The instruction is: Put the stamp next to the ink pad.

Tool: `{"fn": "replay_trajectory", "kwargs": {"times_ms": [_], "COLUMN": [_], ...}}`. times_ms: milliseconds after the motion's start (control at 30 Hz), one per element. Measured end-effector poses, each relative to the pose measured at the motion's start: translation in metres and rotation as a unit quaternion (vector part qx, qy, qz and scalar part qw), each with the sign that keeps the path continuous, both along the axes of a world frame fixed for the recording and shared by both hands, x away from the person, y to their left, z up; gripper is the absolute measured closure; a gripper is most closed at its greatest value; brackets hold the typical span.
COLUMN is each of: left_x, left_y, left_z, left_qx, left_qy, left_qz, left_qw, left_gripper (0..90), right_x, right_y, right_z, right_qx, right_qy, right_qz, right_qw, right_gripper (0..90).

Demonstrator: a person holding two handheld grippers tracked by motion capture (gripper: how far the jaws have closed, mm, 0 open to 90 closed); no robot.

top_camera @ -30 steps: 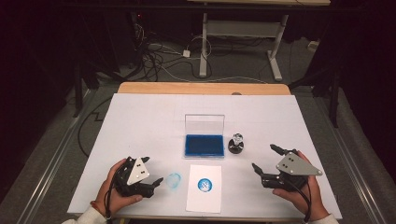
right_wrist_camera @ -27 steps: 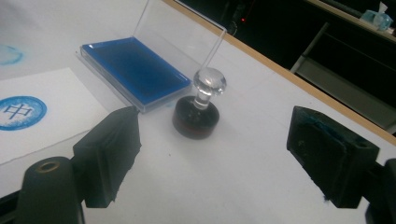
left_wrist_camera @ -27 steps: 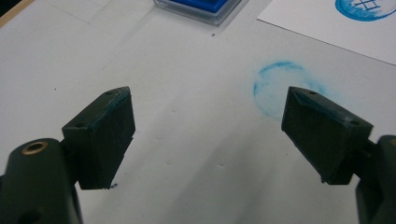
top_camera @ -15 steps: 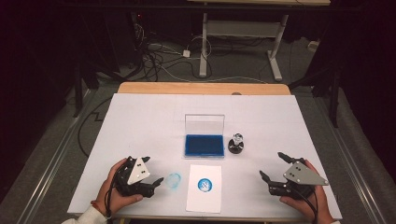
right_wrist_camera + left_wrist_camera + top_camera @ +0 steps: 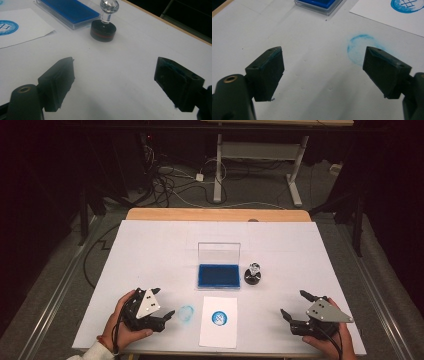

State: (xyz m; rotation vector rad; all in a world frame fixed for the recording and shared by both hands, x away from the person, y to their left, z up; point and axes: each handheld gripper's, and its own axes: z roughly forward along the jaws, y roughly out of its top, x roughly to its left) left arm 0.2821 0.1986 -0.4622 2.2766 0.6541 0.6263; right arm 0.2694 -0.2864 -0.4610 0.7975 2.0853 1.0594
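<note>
A blue ink pad (image 5: pixel 218 274) (image 5: pixel 70 10) with its clear lid raised sits mid-table. Right of it stands a black round stamp (image 5: pixel 252 275) (image 5: pixel 103 29) with a clear knob. A white sheet (image 5: pixel 218 321) (image 5: pixel 17 26) bearing a blue round print (image 5: pixel 219 318) lies in front of the pad. A faint blue ring smudge (image 5: pixel 186 313) (image 5: pixel 359 48) marks the table left of the sheet. My left gripper (image 5: pixel 162 304) (image 5: pixel 324 67) rests open beside the smudge. My right gripper (image 5: pixel 296 305) (image 5: pixel 113 80) is open at the front right, well short of the stamp.
The white table cover (image 5: pixel 150 250) ends at a wooden strip (image 5: pixel 215 214) along the far side. Beyond it are cables on the floor and a desk frame (image 5: pixel 260 155). Hands hold both grippers at the near edge.
My right gripper has drawn back toward the near right edge of the table, away from the stamp. The left gripper has stayed put.
</note>
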Motion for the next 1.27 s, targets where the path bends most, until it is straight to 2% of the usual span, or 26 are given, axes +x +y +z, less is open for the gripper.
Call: {"fn": "replay_trajectory", "kwargs": {"times_ms": [300, 1033, 1267], "left_x": [0.0004, 0.002, 0.0039], "left_y": [0.0007, -0.0005, -0.0014], "left_z": [-0.0007, -0.0004, -0.0008], "left_qx": [0.001, 0.002, 0.002], "left_qy": [0.002, 0.004, 0.006], "left_qz": [-0.001, 0.0, 0.001], "left_qw": [1.0, 1.0, 1.0], "left_gripper": [17.1, 17.1, 17.1], "right_x": [-0.0031, -0.0018, -0.0002], "right_y": [0.0041, 0.0035, 0.0018], "right_z": [0.0039, 0.0019, 0.0014], "right_qx": [-0.002, -0.008, -0.002], "right_qy": [-0.007, -0.006, -0.008], "right_qz": [0.002, -0.002, -0.005], "right_qw": [1.0, 0.9999, 1.0], "right_gripper": [17.0, 17.1, 17.2]}}
